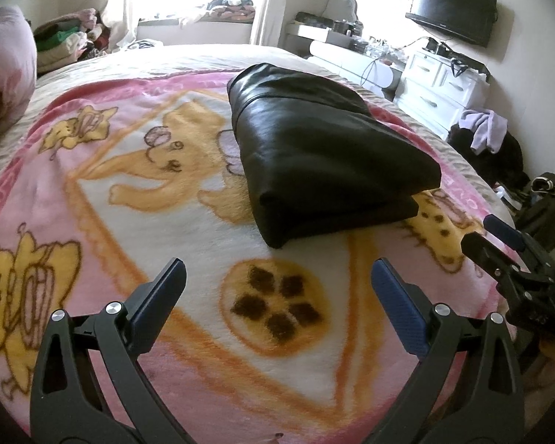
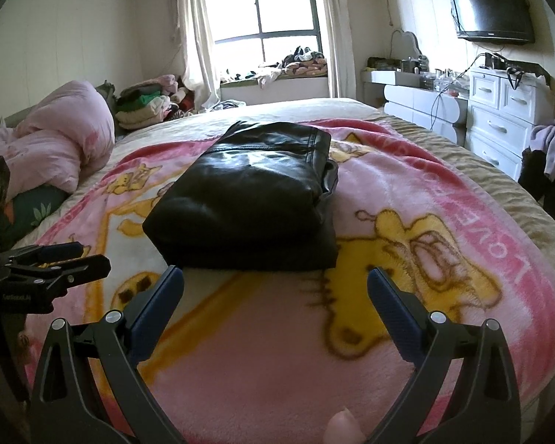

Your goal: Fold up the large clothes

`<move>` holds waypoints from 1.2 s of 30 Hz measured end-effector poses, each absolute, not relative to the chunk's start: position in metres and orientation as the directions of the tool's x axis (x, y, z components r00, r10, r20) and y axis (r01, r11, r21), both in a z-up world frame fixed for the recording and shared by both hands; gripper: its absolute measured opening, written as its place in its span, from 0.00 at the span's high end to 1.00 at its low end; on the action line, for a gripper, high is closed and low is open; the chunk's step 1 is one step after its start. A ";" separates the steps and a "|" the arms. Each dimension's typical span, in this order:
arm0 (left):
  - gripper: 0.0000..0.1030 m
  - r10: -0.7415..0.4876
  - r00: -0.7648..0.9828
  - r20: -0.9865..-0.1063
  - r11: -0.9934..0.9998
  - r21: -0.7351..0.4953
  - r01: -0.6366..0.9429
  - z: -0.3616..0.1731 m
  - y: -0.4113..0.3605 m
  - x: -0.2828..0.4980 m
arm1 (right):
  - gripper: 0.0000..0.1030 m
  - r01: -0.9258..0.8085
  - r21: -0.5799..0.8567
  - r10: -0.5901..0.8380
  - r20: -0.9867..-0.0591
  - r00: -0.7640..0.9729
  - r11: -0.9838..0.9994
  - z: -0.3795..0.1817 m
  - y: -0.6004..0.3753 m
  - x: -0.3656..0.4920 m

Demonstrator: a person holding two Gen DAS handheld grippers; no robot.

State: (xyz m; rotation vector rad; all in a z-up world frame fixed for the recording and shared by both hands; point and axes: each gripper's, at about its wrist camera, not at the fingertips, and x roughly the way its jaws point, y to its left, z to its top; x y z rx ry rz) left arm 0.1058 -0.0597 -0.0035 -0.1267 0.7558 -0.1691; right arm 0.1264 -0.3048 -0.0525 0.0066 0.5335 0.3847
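A black leather garment [image 1: 322, 151] lies folded into a thick rectangle on the pink cartoon blanket [image 1: 129, 192]. In the right wrist view the garment [image 2: 248, 199] sits just beyond my fingertips. My left gripper [image 1: 277, 277] is open and empty, above the blanket, short of the garment's near corner. My right gripper [image 2: 275, 285] is open and empty, close to the garment's near edge. The right gripper also shows at the right edge of the left wrist view [image 1: 499, 244], and the left gripper at the left edge of the right wrist view [image 2: 66, 255].
A pink quilt [image 2: 55, 144] is piled at the bed's left. Stacked clothes [image 2: 148, 105] lie beyond it near the window. White drawers [image 2: 499, 122] and a wall TV [image 2: 492, 9] stand on the right. Clothes hang on a dark chair [image 1: 488, 140].
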 end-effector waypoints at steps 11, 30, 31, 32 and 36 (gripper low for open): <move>0.09 -0.190 0.717 -0.671 0.980 -0.168 0.102 -0.005 -0.059 0.106 | 0.04 -0.351 0.115 0.360 -0.500 0.788 0.929 -0.054 -0.307 0.127; 0.09 -0.185 0.720 -0.669 0.982 -0.163 0.100 -0.004 -0.057 0.105 | 0.04 -0.350 0.114 0.358 -0.504 0.786 0.930 -0.054 -0.306 0.126; 0.09 -0.184 0.719 -0.670 0.982 -0.161 0.100 -0.004 -0.057 0.106 | 0.04 -0.349 0.114 0.357 -0.504 0.786 0.930 -0.054 -0.306 0.126; 0.09 -0.182 0.720 -0.669 0.982 -0.160 0.100 -0.003 -0.056 0.105 | 0.04 -0.349 0.113 0.356 -0.505 0.786 0.930 -0.054 -0.306 0.127; 0.09 -0.179 0.721 -0.669 0.983 -0.156 0.099 -0.003 -0.054 0.105 | 0.04 -0.350 0.113 0.357 -0.506 0.786 0.930 -0.054 -0.306 0.128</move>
